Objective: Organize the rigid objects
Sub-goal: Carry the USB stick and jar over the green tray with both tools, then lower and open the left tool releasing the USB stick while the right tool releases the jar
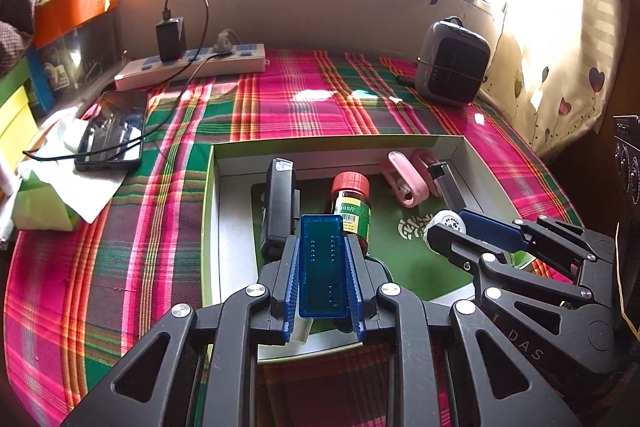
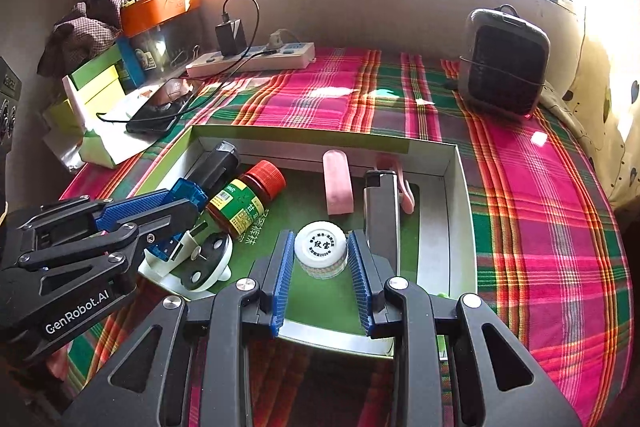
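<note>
Two views, each showing a load held over the shallow green-rimmed cardboard box point(image 1: 212, 227) that serves as landmark on the plaid-covered worktop point(image 1: 120, 267).

Left wrist view: the left tongs point(image 1: 323, 269) are clamped on a translucent blue plastic rectangular case point(image 1: 322, 267), held above the box's near side, with a black oblong device point(image 1: 280, 207) and a red-capped brown jar with a green label point(image 1: 350, 205) lying just beyond inside the box. The step in hand looks like placing items into the box; the next move likely calls for lowering the case into free floor without knocking the jar.

Right wrist view: the right tongs point(image 2: 322, 259) are closed to a middling gap on a small white round-lidded pot point(image 2: 321, 247), over the box's green floor, near its front wall. A pink flat bar point(image 2: 338, 183) and a grey lighter-like block point(image 2: 382, 207) lie farther in. A white round plug adapter point(image 2: 208, 263) sits at the box's near left corner.
</note>
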`<act>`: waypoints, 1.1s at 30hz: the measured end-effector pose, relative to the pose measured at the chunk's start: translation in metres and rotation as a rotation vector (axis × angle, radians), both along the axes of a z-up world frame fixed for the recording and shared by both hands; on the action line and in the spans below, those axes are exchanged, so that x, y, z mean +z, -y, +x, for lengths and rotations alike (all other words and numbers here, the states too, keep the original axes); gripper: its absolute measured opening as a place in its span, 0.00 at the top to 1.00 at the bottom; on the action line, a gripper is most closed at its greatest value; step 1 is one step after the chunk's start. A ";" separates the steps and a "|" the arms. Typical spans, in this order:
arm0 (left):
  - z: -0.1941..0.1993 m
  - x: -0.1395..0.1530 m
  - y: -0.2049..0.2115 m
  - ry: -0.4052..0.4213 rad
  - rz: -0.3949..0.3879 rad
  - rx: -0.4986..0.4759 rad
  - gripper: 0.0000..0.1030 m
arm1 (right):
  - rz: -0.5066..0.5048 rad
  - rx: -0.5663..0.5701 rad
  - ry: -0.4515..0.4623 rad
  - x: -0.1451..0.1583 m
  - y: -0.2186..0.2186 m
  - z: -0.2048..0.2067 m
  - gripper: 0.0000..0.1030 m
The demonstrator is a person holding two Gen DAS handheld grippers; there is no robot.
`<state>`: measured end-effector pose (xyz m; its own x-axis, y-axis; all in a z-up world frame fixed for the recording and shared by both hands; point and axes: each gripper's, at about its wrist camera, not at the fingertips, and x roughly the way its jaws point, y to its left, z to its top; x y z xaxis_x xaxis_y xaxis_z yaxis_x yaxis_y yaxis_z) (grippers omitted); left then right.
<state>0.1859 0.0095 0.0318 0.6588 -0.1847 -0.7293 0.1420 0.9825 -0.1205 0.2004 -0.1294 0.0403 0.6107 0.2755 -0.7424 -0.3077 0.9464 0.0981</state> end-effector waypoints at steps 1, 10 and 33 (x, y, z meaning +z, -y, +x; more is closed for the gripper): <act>0.000 -0.001 0.000 -0.001 0.000 -0.001 0.80 | -0.002 0.000 -0.004 -0.001 -0.001 0.001 0.71; 0.002 -0.005 0.002 -0.010 -0.002 -0.007 0.80 | -0.018 0.004 -0.020 -0.009 -0.002 0.007 0.71; 0.001 -0.005 0.002 -0.019 -0.002 0.006 0.77 | -0.022 0.002 -0.028 -0.012 -0.004 0.007 0.71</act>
